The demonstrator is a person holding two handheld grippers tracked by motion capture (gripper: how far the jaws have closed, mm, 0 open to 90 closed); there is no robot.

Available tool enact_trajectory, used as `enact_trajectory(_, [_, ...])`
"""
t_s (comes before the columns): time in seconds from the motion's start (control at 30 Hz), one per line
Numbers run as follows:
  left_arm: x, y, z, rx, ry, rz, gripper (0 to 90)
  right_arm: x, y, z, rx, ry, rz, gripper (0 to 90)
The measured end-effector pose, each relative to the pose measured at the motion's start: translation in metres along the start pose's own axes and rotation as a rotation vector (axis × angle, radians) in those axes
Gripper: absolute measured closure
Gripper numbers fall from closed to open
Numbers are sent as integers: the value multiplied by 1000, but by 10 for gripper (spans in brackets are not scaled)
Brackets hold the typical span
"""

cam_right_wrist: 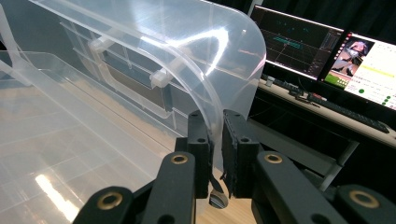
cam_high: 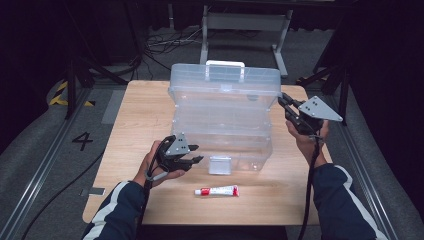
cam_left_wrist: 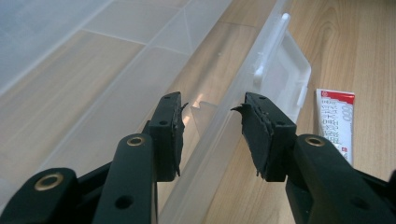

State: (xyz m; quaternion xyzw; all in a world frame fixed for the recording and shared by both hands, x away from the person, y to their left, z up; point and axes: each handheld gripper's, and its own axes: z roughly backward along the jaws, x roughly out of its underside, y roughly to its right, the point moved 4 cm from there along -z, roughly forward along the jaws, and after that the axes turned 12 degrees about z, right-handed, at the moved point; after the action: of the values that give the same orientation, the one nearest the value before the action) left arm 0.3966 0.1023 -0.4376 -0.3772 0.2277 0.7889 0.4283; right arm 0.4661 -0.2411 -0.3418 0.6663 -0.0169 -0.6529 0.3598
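Observation:
A clear plastic toolbox point(cam_high: 222, 135) stands open in the middle of the wooden table point(cam_high: 145, 115), its lid point(cam_high: 225, 82) upright at the back. My right gripper point(cam_high: 281, 97) is shut on the lid's right edge; in the right gripper view the curved lid wall point(cam_right_wrist: 187, 42) is pinched between the jaws point(cam_right_wrist: 216, 123). My left gripper point(cam_high: 196, 154) is open at the box's front left. In the left gripper view the front wall's rim point(cam_left_wrist: 219, 116) runs between the spread jaws point(cam_left_wrist: 212, 109) without touching the pads. A red and white tube point(cam_high: 216, 190) point(cam_left_wrist: 335, 119) lies in front of the box.
The box's front latch point(cam_high: 219, 165) point(cam_left_wrist: 280, 65) hangs down onto the table near the tube. A metal stand point(cam_high: 245, 25) and cables are on the floor behind the table. Monitors point(cam_right_wrist: 327, 51) glow on a desk off to the right.

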Motion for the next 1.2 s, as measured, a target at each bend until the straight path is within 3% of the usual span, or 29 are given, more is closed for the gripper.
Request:
enact_trajectory(0.3, [1, -2, -2, 5, -11, 7, 575, -2, 2, -5, 17, -7, 6, 834])
enact_trajectory(0.67, [3, -5, -5, -8, -29, 9, 563, -7, 9, -13, 20, -28, -22, 839])
enact_trajectory(1.0, [4, -3, -14, 3, -81, -17, 574, -8, 13, -19, 13, -33, -38, 839])
enact_trajectory(1.2, [3, -3, -16, -13, -83, -31, 614, -9, 17, -22, 3, -41, -48, 840])
